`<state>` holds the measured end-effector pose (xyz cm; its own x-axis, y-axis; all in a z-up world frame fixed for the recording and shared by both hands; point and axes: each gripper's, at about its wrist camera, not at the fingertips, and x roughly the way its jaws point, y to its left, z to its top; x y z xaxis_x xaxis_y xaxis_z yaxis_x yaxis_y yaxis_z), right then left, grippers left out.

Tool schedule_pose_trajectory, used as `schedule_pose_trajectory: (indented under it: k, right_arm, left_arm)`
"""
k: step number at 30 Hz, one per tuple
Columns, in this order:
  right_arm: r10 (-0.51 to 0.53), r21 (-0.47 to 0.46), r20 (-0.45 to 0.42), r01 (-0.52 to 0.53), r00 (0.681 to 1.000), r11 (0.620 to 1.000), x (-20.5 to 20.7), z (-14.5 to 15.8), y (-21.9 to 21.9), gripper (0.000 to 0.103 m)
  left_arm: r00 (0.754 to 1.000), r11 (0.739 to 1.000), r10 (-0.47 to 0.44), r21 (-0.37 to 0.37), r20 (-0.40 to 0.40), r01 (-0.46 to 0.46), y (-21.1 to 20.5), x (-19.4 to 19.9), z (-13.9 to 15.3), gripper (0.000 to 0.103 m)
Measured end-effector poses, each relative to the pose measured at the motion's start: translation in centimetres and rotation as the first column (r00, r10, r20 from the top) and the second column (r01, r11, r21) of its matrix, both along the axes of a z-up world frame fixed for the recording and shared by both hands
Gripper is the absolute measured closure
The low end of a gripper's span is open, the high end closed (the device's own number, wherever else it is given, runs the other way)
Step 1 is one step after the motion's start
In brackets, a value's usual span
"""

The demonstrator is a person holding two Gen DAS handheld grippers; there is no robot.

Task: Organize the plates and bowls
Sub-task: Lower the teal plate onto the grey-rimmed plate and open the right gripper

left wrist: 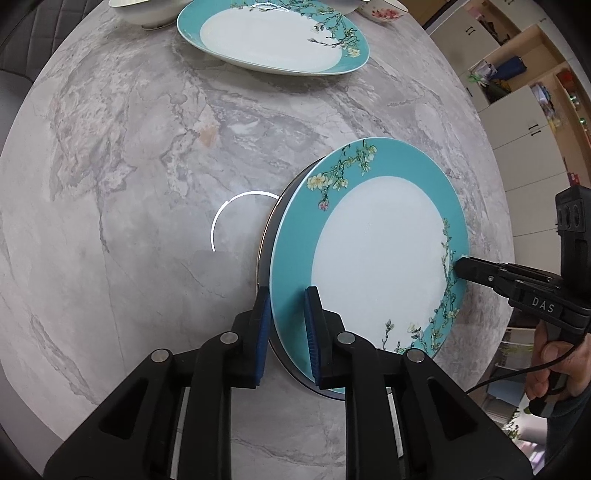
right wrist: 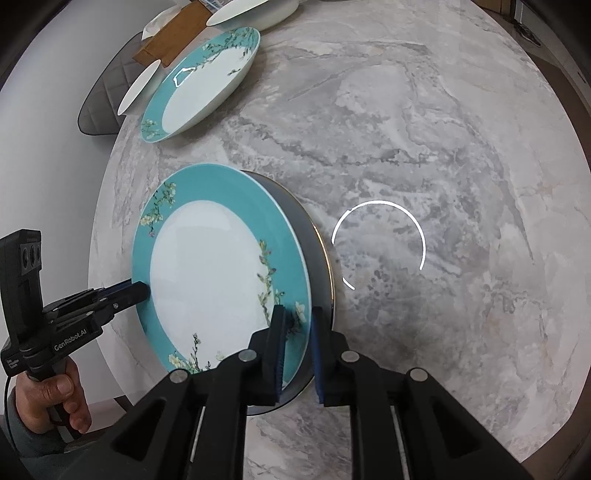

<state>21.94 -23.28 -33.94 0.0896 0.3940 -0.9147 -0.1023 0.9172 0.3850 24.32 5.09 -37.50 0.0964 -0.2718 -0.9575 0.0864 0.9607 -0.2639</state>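
Note:
A teal-rimmed plate with blossom sprigs (left wrist: 369, 258) (right wrist: 207, 266) lies on top of a dark, gold-edged plate (left wrist: 275, 225) (right wrist: 312, 240) on the marble table (left wrist: 147, 147). My left gripper (left wrist: 288, 291) (right wrist: 142, 291) points steeply down, and its blue pads sit close on either side of the teal plate's rim. My right gripper (right wrist: 298, 310) (left wrist: 460, 267) clasps the opposite rim in the same way, with a narrow gap between its pads. Whether the outer pads also touch the dark plate is hidden.
A second teal plate (left wrist: 273, 37) (right wrist: 199, 81) sits farther back on the table. White bowls (left wrist: 147, 13) (right wrist: 251, 14), a small white dish (right wrist: 138, 88) and a wooden box (right wrist: 173, 37) lie behind it. A grey chair (right wrist: 107, 96) stands past the table's edge. Cupboards (left wrist: 517, 92) line the wall.

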Motion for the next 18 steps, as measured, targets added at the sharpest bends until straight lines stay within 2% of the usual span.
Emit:
schedule_pose_trajectory:
  k: [5,6,8,10,11,14,18]
  right_arm:
    - [-0.006,-0.04,0.01,0.007,1.0,0.999,0.0,0.1,0.8,0.087]
    - [-0.003,-0.053,0.015,0.004,1.0,0.999,0.0,0.2,0.9,0.087]
    - [0.0,-0.086,0.025,0.002,1.0,0.996,-0.1,0.3,1.8,0.086]
    - [0.018,-0.135,0.043,-0.012,0.999,0.991,-0.2,0.3,2.9,0.086]
    - [0.033,-0.159,0.053,-0.024,0.998,0.987,-0.3,0.4,3.4,0.086]
    - [0.057,-0.213,0.08,-0.039,0.995,0.976,-0.6,0.5,4.6,0.085]
    - [0.044,-0.199,0.088,-0.026,0.995,0.98,-0.5,0.4,4.3,0.086]
  left_arm:
    - [1.0,0.999,-0.019,0.035,0.018,0.018,-0.5,-0.1,0.1,0.083]
    - [0.999,0.999,-0.026,0.041,0.022,0.025,-0.7,-0.1,0.1,0.08]
    - [0.998,0.998,-0.048,0.051,0.029,0.047,-1.2,-0.2,0.2,0.071]
    - [0.996,0.995,-0.078,0.062,0.033,0.075,-2.1,-0.3,0.2,0.049]
    - [0.996,0.993,-0.087,0.079,0.033,0.084,-2.5,-0.5,0.0,0.045]
    - [0.996,0.993,-0.079,0.091,0.042,0.075,-2.8,-0.8,-0.2,0.041]
    - [0.997,0.996,-0.061,0.067,0.042,0.058,-2.5,-0.7,-0.2,0.04]
